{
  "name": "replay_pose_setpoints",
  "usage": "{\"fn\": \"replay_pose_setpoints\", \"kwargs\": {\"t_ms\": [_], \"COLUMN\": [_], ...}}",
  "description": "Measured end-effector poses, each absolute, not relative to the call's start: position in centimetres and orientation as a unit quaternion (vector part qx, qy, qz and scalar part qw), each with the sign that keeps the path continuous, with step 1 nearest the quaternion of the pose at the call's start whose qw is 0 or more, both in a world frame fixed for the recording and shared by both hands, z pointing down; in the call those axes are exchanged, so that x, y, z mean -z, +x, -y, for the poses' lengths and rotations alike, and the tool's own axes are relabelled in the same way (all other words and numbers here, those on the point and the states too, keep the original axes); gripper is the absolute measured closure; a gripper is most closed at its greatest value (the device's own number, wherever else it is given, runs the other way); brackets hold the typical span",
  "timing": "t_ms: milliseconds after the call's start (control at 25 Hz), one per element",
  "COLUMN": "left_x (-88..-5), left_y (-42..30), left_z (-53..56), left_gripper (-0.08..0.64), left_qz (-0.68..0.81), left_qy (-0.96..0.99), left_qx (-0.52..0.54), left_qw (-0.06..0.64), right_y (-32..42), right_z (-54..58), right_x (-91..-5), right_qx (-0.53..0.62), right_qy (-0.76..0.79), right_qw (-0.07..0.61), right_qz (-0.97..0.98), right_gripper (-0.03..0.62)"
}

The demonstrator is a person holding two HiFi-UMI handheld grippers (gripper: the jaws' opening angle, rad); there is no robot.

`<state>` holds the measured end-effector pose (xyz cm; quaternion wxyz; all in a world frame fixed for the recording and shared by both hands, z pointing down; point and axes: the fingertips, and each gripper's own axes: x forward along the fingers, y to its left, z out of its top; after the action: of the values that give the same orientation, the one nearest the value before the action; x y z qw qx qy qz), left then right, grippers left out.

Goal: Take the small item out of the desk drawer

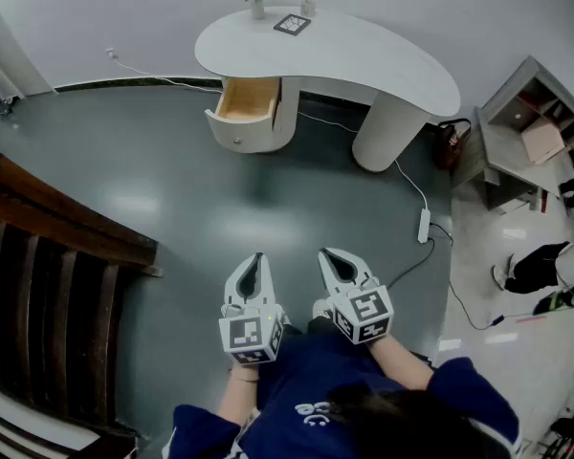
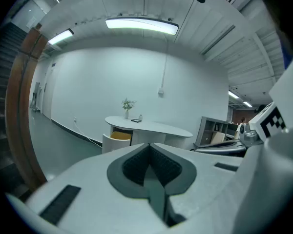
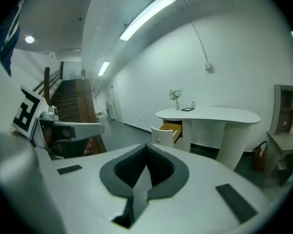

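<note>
While the person stands well apart from the white surface [image 1: 364, 55], the left gripper [image 1: 257, 261] and right gripper [image 1: 329, 258] sit side by side at the waist, fingers closed on nothing, probably idle for the approach. Its drawer [image 1: 249, 101] stands open, well ahead of them. The small item cannot be made out from here.
</note>
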<state>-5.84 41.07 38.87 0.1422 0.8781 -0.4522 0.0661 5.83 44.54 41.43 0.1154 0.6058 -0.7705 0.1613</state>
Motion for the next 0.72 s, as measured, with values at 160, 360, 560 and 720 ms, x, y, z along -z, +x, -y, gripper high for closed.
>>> {"fn": "replay_pose_setpoints", "kwargs": {"t_ms": [160,360,560,720], "left_x": [-39.3,-39.4,-40.0,-40.3], "left_y": [-5.9,-7.2,-8.5,-8.1], "left_z": [-41.8,-41.2,-40.3,-39.3], "left_gripper": [0.557,0.557,0.557,0.557], "left_qz": [0.44,0.437,0.449,0.461], "left_qy": [0.884,0.888,0.881,0.874], "left_qx": [-0.067,-0.072,-0.078,-0.073], "left_qw": [0.141,0.127,0.131,0.137], "right_y": [5.6,6.0,6.8,7.9], "right_z": [-45.3,-45.1,-44.6,-43.5], "right_x": [-41.4,-41.0,-40.6,-40.9], "right_qx": [-0.15,-0.132,-0.118,-0.117], "right_qy": [0.614,0.639,0.648,0.643], "right_qw": [0.122,0.115,0.097,0.094], "right_qz": [0.765,0.749,0.746,0.751], "right_gripper": [0.586,0.586,0.584,0.584]}}
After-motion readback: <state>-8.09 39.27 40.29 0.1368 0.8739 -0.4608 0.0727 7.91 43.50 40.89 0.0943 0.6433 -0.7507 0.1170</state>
